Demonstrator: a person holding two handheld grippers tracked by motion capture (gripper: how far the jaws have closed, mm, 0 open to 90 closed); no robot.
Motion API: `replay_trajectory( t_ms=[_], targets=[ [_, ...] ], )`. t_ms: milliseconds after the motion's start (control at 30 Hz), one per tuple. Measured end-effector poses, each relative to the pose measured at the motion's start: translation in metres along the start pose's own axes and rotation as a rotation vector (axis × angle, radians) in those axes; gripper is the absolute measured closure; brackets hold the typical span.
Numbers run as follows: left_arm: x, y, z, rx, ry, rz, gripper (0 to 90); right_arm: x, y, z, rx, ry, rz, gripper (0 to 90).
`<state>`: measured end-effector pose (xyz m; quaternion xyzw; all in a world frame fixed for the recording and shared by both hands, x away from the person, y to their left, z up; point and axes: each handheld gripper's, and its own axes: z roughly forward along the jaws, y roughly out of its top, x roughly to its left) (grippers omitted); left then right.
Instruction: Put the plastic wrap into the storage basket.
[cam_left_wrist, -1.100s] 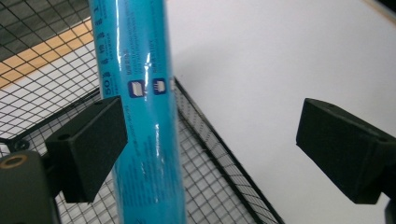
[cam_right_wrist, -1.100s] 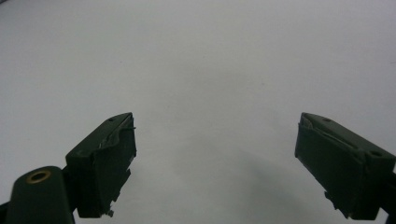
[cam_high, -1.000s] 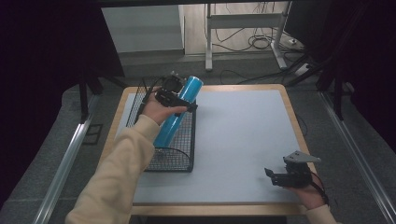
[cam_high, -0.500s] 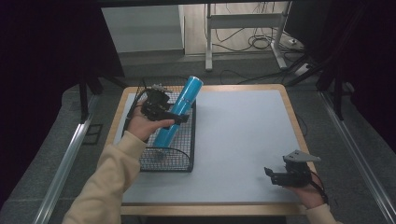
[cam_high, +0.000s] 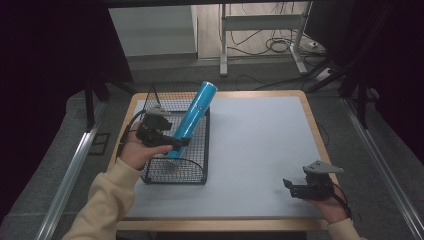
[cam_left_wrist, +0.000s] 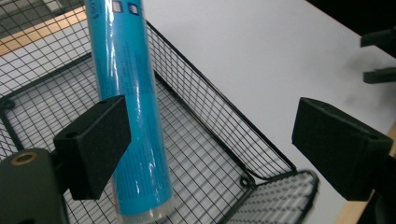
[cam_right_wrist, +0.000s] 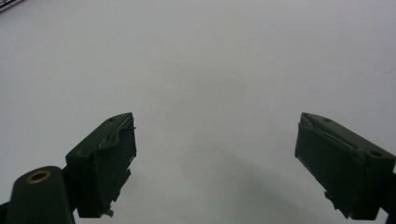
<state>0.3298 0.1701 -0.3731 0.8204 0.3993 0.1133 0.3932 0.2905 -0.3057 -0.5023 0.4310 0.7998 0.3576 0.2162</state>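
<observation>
A blue cylindrical tube (cam_high: 192, 117) leans in a black wire basket (cam_high: 195, 172). Its lower end rests on the basket floor and its top pokes over the far rim. My left gripper (cam_high: 177, 141) hovers over the basket's near half, open, its jaws just in front of the tube's lower part. In the left gripper view the tube (cam_left_wrist: 128, 112) passes just beyond the left jaw, and nothing sits between the wide-apart jaws of the gripper (cam_left_wrist: 210, 144). My right gripper (cam_high: 291, 187) rests near the table's front right, open, over bare white surface (cam_right_wrist: 215, 163).
The white tabletop (cam_high: 260, 140) with a wooden edge stretches right of the basket. The basket's mesh wall (cam_left_wrist: 219, 121) stands between the left gripper and the table. The other gripper's jaws (cam_left_wrist: 379, 56) show at the left gripper view's far right. Cables and desk legs lie on the floor beyond.
My left gripper has let go of the tube and drawn back toward the person and slightly left. The tube stays leaning in the basket. The right gripper has not moved.
</observation>
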Motion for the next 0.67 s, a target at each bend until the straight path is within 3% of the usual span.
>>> replay_trajectory(
  t_ms=[233, 667],
  targets=[
    [-0.002, -0.015, -0.008, -0.027, -0.027, 0.001, 11.9, 0.001, 0.000, 0.000, -0.003, -0.001, -0.006, 12.5],
    [0.001, -0.020, -0.012, -0.037, -0.023, -0.007, 12.1, 0.000, 0.002, 0.000, -0.015, 0.001, -0.010, 12.4]
  ],
)
